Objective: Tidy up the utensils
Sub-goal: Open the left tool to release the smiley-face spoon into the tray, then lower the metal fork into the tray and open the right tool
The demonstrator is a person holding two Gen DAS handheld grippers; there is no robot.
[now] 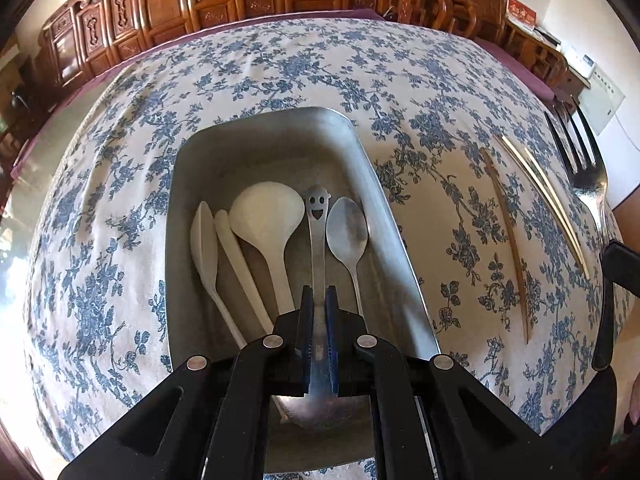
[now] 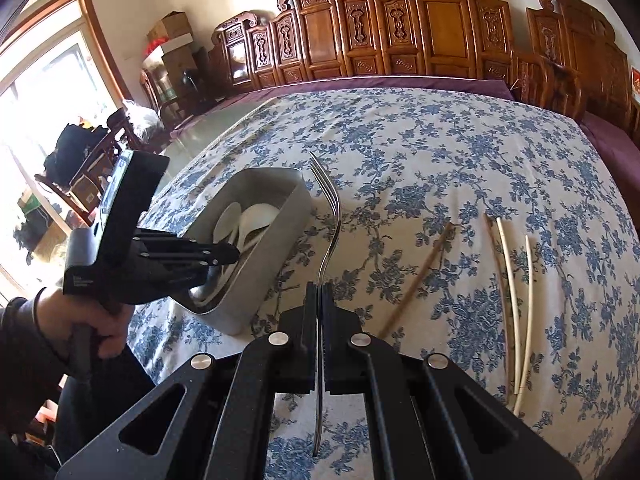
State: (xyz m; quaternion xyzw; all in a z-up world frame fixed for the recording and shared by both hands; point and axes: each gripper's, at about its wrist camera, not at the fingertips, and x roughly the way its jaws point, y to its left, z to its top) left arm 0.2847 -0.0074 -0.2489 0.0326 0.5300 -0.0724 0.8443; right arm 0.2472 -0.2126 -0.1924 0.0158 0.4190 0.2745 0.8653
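Observation:
A metal tray (image 1: 188, 184) sits on the floral tablecloth; it also shows in the right wrist view (image 2: 276, 232). In it lie three white plastic utensils (image 1: 264, 212) and a steel spoon (image 1: 347, 232). My left gripper (image 1: 319, 292) is shut on a steel spoon with a smiley-face handle (image 1: 317, 208), held inside the tray with its bowl toward the camera. My right gripper (image 2: 319, 288) is shut on a steel fork (image 2: 330, 208), tines pointing away, held above the cloth just right of the tray. The fork also shows at the right edge of the left wrist view (image 1: 588, 168).
Chopsticks lie on the cloth right of the tray: a brown one (image 2: 416, 276), another brown one and two white ones (image 2: 512, 300); they also show in the left wrist view (image 1: 512, 240). Carved wooden chairs (image 2: 400, 32) line the table's far side.

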